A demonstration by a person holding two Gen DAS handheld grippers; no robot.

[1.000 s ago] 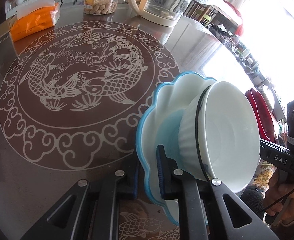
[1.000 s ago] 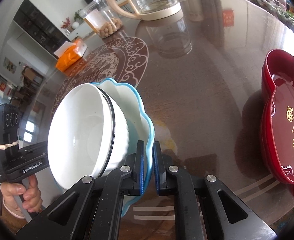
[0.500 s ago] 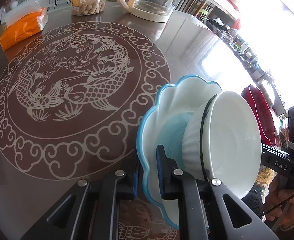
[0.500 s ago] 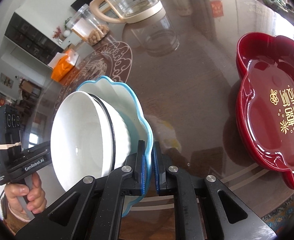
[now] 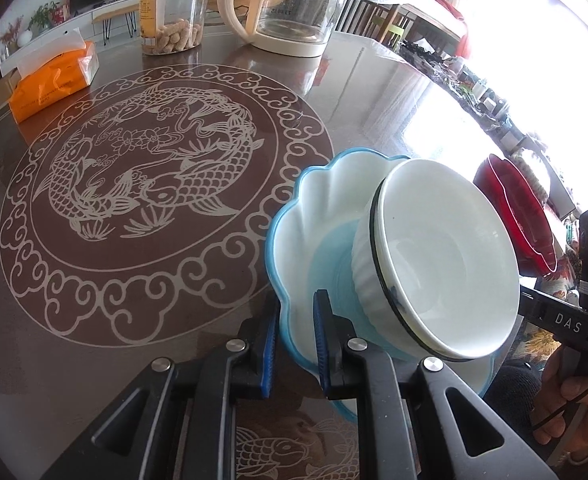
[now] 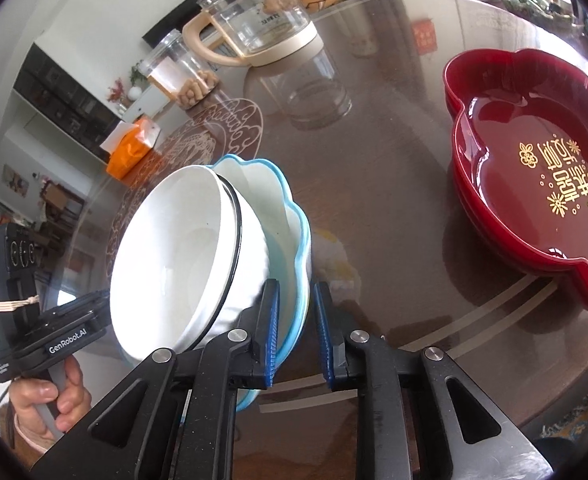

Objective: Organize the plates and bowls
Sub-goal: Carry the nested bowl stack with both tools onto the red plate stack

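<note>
- The left gripper (image 5: 292, 336) is clamped on the rim of the blue scalloped plate (image 5: 294, 216), to keep the stack steady above the table (image 5: 374, 100).
- The right gripper (image 6: 297, 330) has just been opening; the opposite rim stands between its jaws, touching the left pad only, so I judge it is letting go.
- The white bowl (image 5: 446, 256), glossy, ribbed outside, with a thin black rim line, sits tilted in the plate.
- The red lacquer tray (image 6: 534, 184), lobed like a flower, lies near on the glass.

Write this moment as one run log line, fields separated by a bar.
left gripper: shut on blue plate | right gripper: just opening, rim between | white bowls: on plate
</note>
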